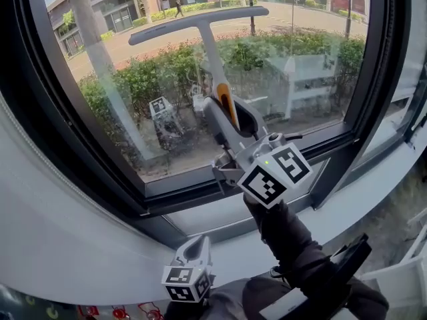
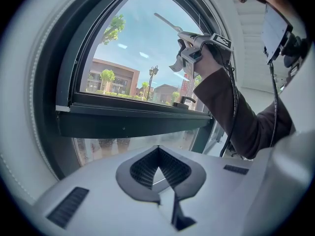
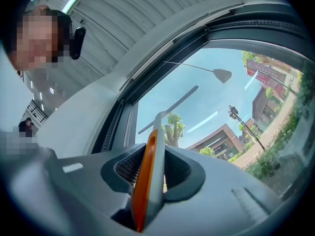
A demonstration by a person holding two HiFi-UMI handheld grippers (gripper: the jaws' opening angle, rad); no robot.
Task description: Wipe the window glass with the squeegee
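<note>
Closest to my view, at the bottom edge, sits the left gripper (image 1: 196, 248) with its marker cube (image 1: 187, 283), low over the pale sill (image 1: 60, 232) and well apart from the work. Looking along it in the left gripper view, I see its jaws (image 2: 157, 150) drawn together at the tips with nothing between them, aimed at the dark lower frame (image 2: 133, 122) of the window.

Higher up, the right gripper (image 1: 232, 115) is raised in front of the window glass (image 1: 133, 85), a dark sleeve (image 1: 287, 239) running down from it toward me. Its jaws are clamped on the squeegee (image 1: 210, 52): in the right gripper view the grey handle with its orange strip (image 3: 147, 171) stands upright between the two ribbed pads (image 3: 129, 165), which sit against either side of it.

From that grip the squeegee's thin shaft rises to a long grey blade bar (image 1: 197, 22), which crosses the upper part of the pane at a slant, its left end lower than its right. I read the bar as lying at the glass, but I cannot tell whether its edge is actually pressed against it. From the left gripper view the squeegee (image 2: 167, 21) shows as a thin bar jutting up and to the left of the raised gripper, against the sky. Outside the pane are hedges, a tree trunk and buildings.
</note>
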